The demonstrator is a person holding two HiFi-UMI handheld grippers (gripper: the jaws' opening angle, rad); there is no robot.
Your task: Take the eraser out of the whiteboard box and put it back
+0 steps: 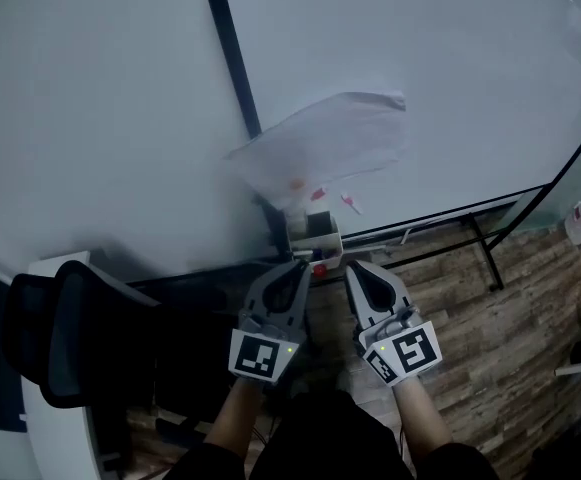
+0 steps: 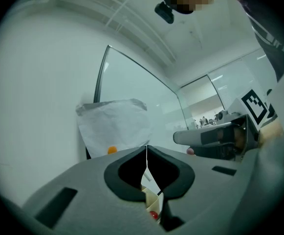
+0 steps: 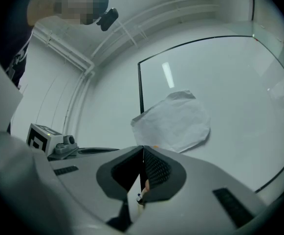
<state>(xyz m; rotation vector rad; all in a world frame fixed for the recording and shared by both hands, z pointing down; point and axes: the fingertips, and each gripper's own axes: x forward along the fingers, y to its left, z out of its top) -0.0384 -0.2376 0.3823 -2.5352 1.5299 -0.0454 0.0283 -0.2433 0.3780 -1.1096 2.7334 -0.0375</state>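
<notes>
Left tongs [image 1: 299, 266] and right tongs [image 1: 354, 267] are hovering pressed together and empty near the whiteboard box [image 1: 317, 232] at the foot of the whiteboard [image 1: 450, 88], eraser presumably lying inside unseen, probably light and soft-faced, so pinching across its stiffer sides looks best.

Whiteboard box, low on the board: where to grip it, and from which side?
Grip the front wall of the box, straddling its rim from above. The top is open and the back appears to sit against the whiteboard, so only the rim and front look free. The left gripper and right gripper are both shut, so open one first.
</notes>
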